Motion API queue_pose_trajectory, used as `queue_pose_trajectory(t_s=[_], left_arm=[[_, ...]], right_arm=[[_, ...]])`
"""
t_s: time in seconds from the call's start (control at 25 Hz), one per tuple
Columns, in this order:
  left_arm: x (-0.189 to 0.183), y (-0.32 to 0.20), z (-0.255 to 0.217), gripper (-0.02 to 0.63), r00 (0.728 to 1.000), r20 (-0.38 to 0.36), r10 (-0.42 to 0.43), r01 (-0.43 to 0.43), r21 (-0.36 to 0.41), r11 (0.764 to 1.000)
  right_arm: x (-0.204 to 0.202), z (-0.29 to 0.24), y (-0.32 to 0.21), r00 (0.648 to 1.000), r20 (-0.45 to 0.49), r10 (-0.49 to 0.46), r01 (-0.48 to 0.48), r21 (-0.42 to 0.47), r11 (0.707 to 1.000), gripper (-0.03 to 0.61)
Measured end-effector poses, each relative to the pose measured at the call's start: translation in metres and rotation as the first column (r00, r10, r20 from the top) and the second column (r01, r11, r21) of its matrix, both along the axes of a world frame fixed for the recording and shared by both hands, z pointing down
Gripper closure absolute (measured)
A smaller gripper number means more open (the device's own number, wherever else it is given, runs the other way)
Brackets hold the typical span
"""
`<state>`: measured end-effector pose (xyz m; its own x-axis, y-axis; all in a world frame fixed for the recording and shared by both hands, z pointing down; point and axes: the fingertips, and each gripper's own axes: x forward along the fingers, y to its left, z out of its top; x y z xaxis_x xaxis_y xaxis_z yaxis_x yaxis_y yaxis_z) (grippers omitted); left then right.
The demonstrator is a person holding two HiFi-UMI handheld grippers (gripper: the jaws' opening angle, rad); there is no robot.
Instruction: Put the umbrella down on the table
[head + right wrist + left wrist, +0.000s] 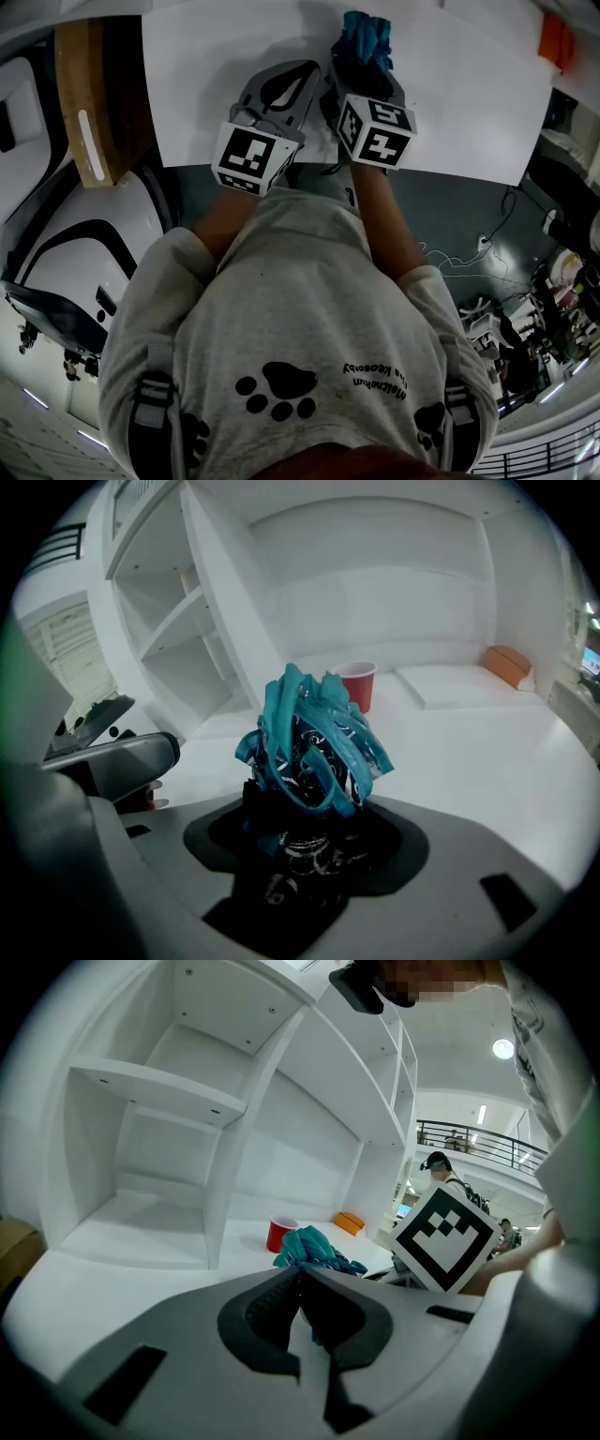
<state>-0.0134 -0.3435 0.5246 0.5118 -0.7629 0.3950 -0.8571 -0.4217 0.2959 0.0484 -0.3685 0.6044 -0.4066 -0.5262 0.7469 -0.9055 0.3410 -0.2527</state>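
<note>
head view
table (234, 56): white, fills the top of the view from 10 to 2 o'clock.
right gripper (361, 70): over the table's near part, pointing to 12 o'clock, clamped on the umbrella.
umbrella (367, 36): folded teal bundle, sticks out of the right gripper's tips at 12 o'clock; cannot tell whether it touches the table.
left gripper (295, 80): just beside the right gripper at its 9 o'clock, apart from the umbrella.

left gripper view
left gripper (300, 1274): jaws pressed together, nothing between them.
umbrella (314, 1249): beyond the jaw tips at 1 o'clock, not touching them.
marker cube (445, 1238): the right gripper's, at 3 o'clock of the umbrella.
cup (280, 1234): red, upright on the table (94, 1269), at 10 o'clock of the umbrella.
orange thing (349, 1222): on the table behind, at 1 o'clock of the umbrella.
shelf (155, 1091): white, stands on the table, fills the view's left from 9 to 12 o'clock.

right gripper view
right gripper (309, 808): jaws closed around the umbrella's dark lower end.
umbrella (314, 742): teal and black folds, rises out of the jaws towards 12 o'clock, at the view's centre.
table (487, 752): white, lies beyond the umbrella.
cup (357, 684): on the table behind the umbrella, at its 1 o'clock.
orange thing (509, 665): far back at 2 o'clock, well apart.
left gripper (112, 757): at 9 o'clock of the umbrella, not touching it.
</note>
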Motion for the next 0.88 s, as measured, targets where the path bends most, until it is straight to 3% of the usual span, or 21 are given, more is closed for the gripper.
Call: queue_pose_trajectory(t_s=[0.88], left_arm=[[-0.002, 0.003, 0.0, 0.595, 1.0, 0.001, -0.008, 0.008, 0.003, 1.0]], right_arm=[[0.002, 0.026, 0.003, 1.0, -0.017, 0.004, -0.006, -0.163, 0.987, 0.288]])
